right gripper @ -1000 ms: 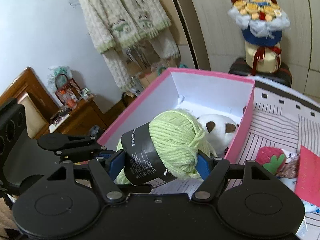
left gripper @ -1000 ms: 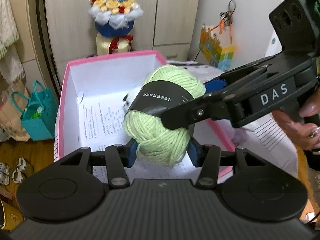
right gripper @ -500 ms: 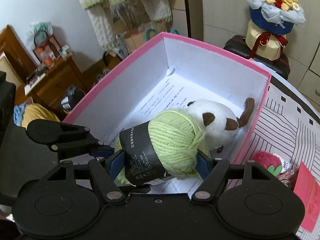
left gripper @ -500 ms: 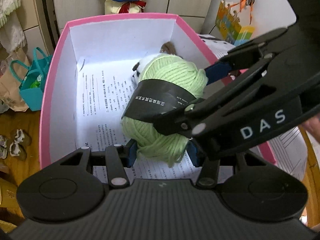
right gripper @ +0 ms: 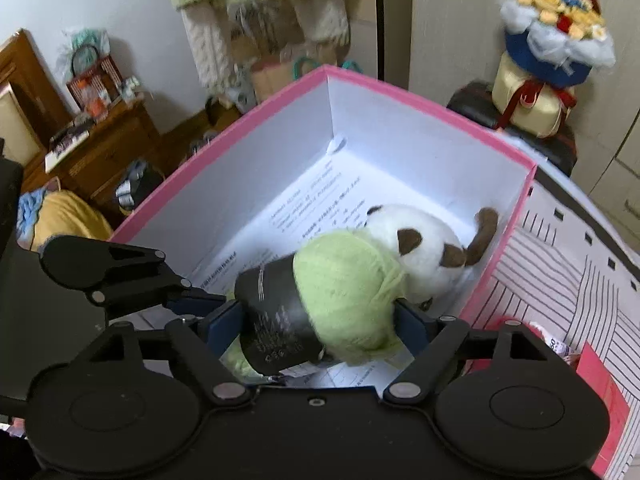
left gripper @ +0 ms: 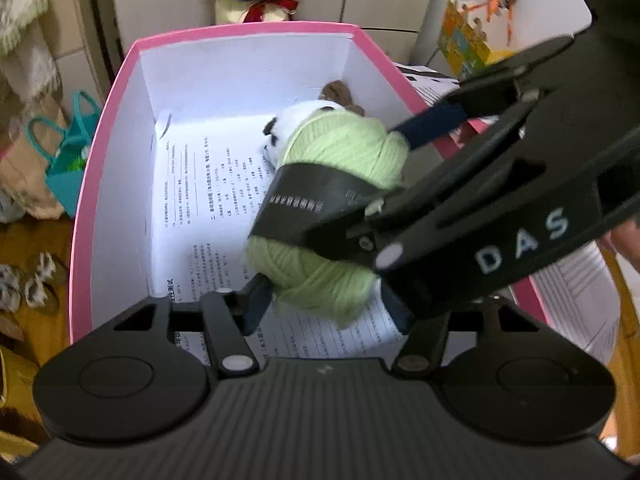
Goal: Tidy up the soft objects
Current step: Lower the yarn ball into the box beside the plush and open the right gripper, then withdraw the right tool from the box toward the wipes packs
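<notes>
A light-green yarn ball point(left gripper: 340, 152) with a black label hangs low inside the pink box point(left gripper: 240, 30), just above the printed paper on its floor. My left gripper point(left gripper: 326, 308) brackets its lower end and its jaws are opening, with small gaps showing beside the wool. My right gripper point(right gripper: 318, 322) reaches in from the right across the yarn ball point(right gripper: 344, 280), its jaws opening too, and the blurred ball sits loose between the pads. A white and brown plush toy point(right gripper: 420, 232) lies in the box point(right gripper: 420, 98) right behind the yarn.
A flower bouquet point(right gripper: 552, 32) stands behind the box. A striped cloth point(right gripper: 560, 260) with a red soft item point(right gripper: 520, 328) and a pink card point(right gripper: 600, 376) lies to the right. A teal bag point(left gripper: 68, 160) and a wooden cabinet point(right gripper: 100, 148) stand on the left.
Both grippers sank with the yarn from above the box rim down into the box. The pads of both have now spread away from the wool, and the ball blurs as it slips.
</notes>
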A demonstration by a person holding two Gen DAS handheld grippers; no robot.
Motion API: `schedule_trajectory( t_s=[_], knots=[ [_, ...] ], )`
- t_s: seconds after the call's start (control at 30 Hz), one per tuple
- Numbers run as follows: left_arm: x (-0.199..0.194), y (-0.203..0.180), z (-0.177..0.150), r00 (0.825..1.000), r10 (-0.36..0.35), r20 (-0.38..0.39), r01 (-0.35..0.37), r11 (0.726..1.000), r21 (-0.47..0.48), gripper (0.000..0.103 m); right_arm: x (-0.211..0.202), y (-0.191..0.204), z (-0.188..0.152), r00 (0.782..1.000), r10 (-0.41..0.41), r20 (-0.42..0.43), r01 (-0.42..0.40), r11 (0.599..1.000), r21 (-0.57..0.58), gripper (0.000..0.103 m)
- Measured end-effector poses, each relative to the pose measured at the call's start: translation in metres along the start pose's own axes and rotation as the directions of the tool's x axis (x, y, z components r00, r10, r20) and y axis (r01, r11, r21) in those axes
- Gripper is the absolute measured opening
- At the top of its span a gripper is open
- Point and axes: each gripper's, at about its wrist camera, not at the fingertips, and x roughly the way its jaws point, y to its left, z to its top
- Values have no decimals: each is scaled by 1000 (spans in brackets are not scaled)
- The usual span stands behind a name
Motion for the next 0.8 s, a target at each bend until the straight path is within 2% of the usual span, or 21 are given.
schedule_trajectory(
  t_s=[0.13, 0.3, 0.6, 0.8],
  knots=[
    [-12, -3, -9, 999, -35, 27, 34, 999, 22, 67, -18, 3, -11, 996, -19, 90, 17, 1000, 19, 85],
    [-45, -4, -17, 993, -50, 104, 47, 998, 31, 68, -43, 8, -25, 985, -17, 169, 11, 999, 38, 85],
    [-117, -19, -34, 976, 13, 216, -28, 997, 66, 71, -106, 46, -60, 962, -42, 271, 55, 998, -39, 85],
    [-167, -46, -55, 950, 62, 306, -104, 987, 124, 74, -153, 67, -98, 940, -44, 337, 76, 994, -81, 85]
  ],
)
